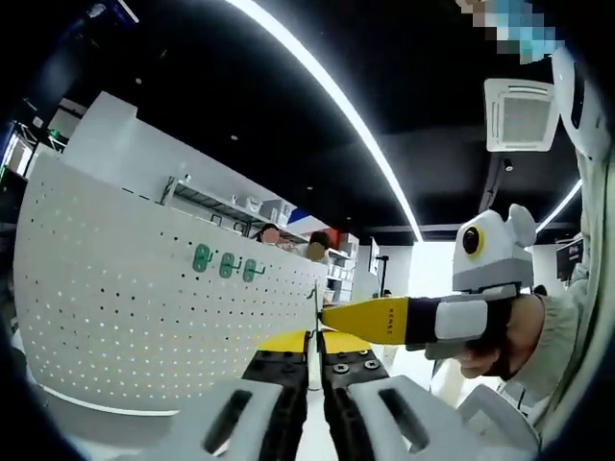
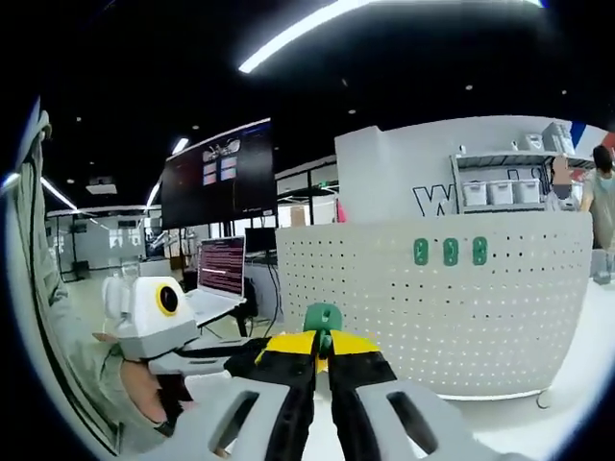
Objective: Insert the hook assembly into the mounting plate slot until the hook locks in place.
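Observation:
The white perforated mounting plate (image 1: 144, 317) curves across the left of the left gripper view and carries three green hooks (image 1: 227, 263). My left gripper (image 1: 315, 338) has its yellow-tipped jaws shut on a thin upright edge of the hook assembly (image 1: 315, 305). The right gripper (image 1: 370, 319), held by a hand, comes in from the right and meets that same piece. In the right gripper view, my right gripper (image 2: 323, 344) is shut on the green hook assembly (image 2: 323, 317). The left gripper (image 2: 159, 317) reaches in from the left. The mounting plate (image 2: 432, 307) with its green hooks (image 2: 450, 252) stands behind.
A person's hand (image 1: 500, 346) and sleeve are at the right. A laptop (image 2: 221, 269) and a big dark screen (image 2: 216, 173) sit left of the plate. Shelving with white bins (image 2: 500, 192) and people stand behind it.

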